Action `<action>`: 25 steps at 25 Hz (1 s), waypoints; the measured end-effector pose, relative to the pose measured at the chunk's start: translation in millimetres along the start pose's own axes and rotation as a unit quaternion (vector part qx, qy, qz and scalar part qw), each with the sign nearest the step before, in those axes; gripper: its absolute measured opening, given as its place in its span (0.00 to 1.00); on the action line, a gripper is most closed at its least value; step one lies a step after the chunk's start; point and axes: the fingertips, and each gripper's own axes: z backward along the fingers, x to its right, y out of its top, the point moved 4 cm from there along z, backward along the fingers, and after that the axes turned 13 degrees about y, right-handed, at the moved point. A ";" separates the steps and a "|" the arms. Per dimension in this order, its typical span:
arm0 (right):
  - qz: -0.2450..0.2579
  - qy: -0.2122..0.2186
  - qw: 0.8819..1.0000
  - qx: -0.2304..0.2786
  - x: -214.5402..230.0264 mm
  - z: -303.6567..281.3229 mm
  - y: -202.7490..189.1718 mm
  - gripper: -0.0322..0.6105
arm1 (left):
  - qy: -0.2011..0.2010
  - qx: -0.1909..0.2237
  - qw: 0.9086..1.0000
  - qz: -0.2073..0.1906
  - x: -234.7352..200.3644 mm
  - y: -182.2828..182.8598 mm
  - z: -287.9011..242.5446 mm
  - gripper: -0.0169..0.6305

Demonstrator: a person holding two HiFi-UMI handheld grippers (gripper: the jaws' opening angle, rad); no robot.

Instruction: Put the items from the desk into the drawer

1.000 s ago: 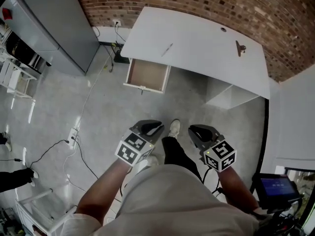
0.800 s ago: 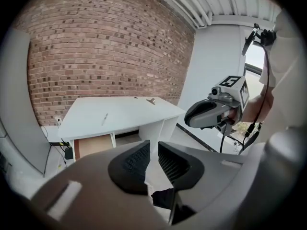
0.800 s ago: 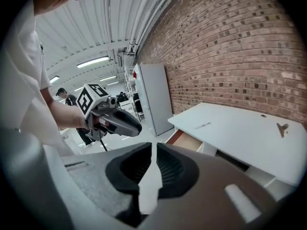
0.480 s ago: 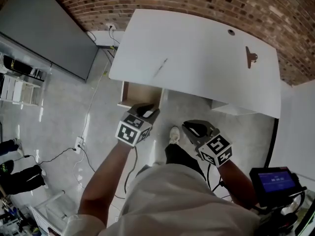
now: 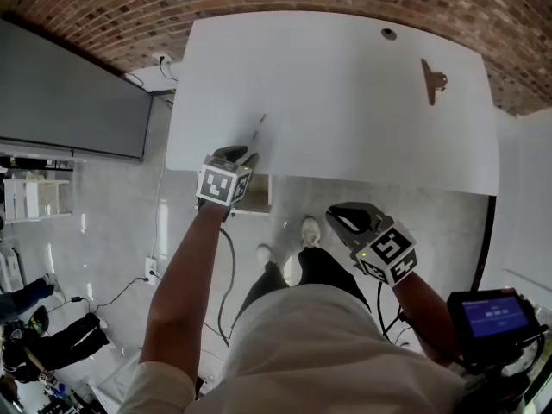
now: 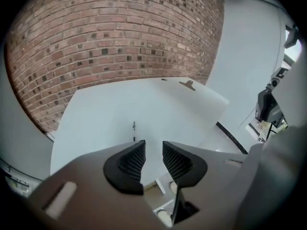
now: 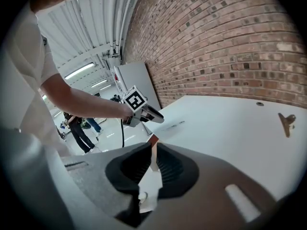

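Observation:
A thin dark pen [image 5: 260, 128] [image 6: 134, 130] [image 7: 175, 124] lies near the left front of the white desk [image 5: 345, 102]. Far back on the right rests a brown binder clip [image 5: 429, 79] [image 6: 188, 84] [image 7: 288, 121]. Below the desk's front edge, the open drawer [image 5: 256, 198] is partly hidden. My left gripper [image 5: 237, 154] [image 6: 153, 159] [image 7: 159, 117] hovers at that edge just short of the pen, open and empty. My right gripper [image 5: 333, 216] [image 7: 153, 161] hangs lower over the floor, open by a narrow slit, holding nothing.
A brick wall [image 5: 103, 24] backs the desk. A grey cabinet [image 5: 69, 102] stands to the left and a white panel [image 5: 526, 197] to the right. My feet [image 5: 309, 229] and a cable [image 5: 226, 257] are below; a small screen [image 5: 487, 313] sits lower right.
I have walked up to the desk. My left gripper rose forward from beside the drawer to the desk's front edge near the pen. My right gripper stayed low.

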 end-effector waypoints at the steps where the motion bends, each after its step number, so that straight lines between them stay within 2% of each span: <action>1: -0.007 -0.005 1.000 0.001 6.5 3.4 -2.0 0.10 | 0.000 -0.007 1.000 -0.001 -3.7 3.4 -12.6 0.21; 9: -0.046 -0.032 0.998 0.006 25.4 10.2 -11.1 0.10 | -0.004 -0.074 0.997 -0.018 -21.6 7.2 -75.9 0.21; 15: -0.066 -0.037 0.997 0.013 28.0 8.7 -13.9 0.10 | -0.014 -0.111 0.994 -0.016 -21.0 5.4 -94.2 0.20; 19: -0.074 -0.045 0.996 0.012 31.8 11.8 -18.1 0.10 | -0.014 -0.139 0.990 -0.019 -16.3 1.3 -102.0 0.13; 25: -0.079 -0.057 0.995 0.008 37.8 11.6 -14.9 0.10 | -0.015 -0.163 0.986 -0.018 -19.4 1.6 -109.1 0.10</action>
